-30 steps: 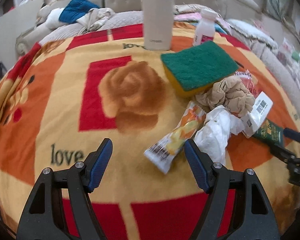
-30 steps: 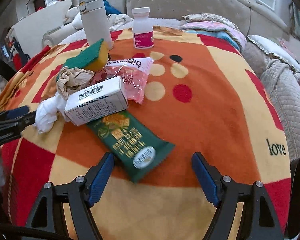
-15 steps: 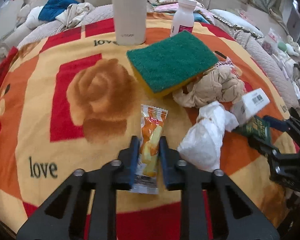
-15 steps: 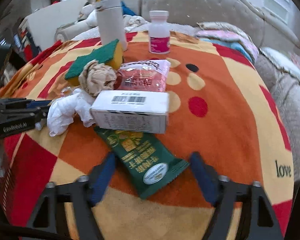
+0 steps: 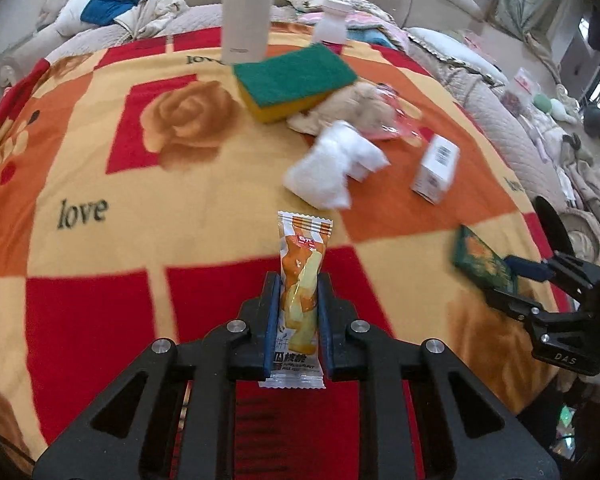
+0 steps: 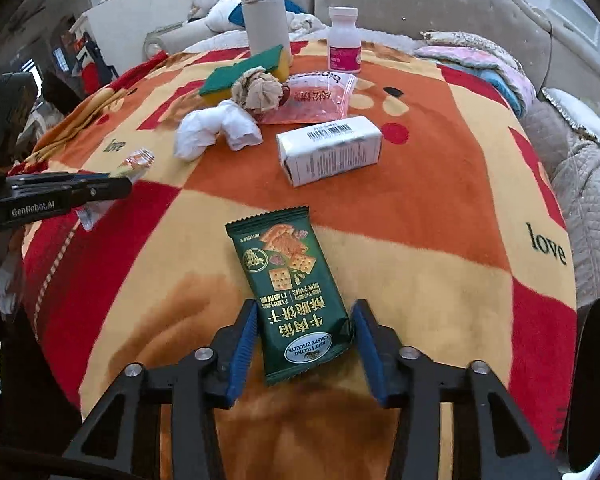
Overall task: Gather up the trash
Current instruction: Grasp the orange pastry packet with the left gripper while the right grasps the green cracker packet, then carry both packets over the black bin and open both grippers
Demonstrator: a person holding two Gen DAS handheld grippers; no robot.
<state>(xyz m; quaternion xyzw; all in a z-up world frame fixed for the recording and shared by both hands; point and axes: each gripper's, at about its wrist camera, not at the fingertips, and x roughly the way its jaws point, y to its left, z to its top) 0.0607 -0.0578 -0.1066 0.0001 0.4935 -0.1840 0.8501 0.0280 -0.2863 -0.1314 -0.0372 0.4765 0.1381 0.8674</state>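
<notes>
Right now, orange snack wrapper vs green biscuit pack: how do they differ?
The orange snack wrapper is narrow; the green biscuit pack is wider. The orange snack wrapper has clear crimped ends; the green biscuit pack is opaque dark green throughout. Shared: each sits between a gripper's fingers, the left gripper and the right gripper.

Even, soft indoor light; strong fisheye curvature, dark corners, slight motion blur.

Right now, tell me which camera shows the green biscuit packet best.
The right wrist view: the green biscuit packet lies face-up, whole, between the right gripper pads. The left wrist view shows it small, edge-on, partly hidden, far right.
</notes>
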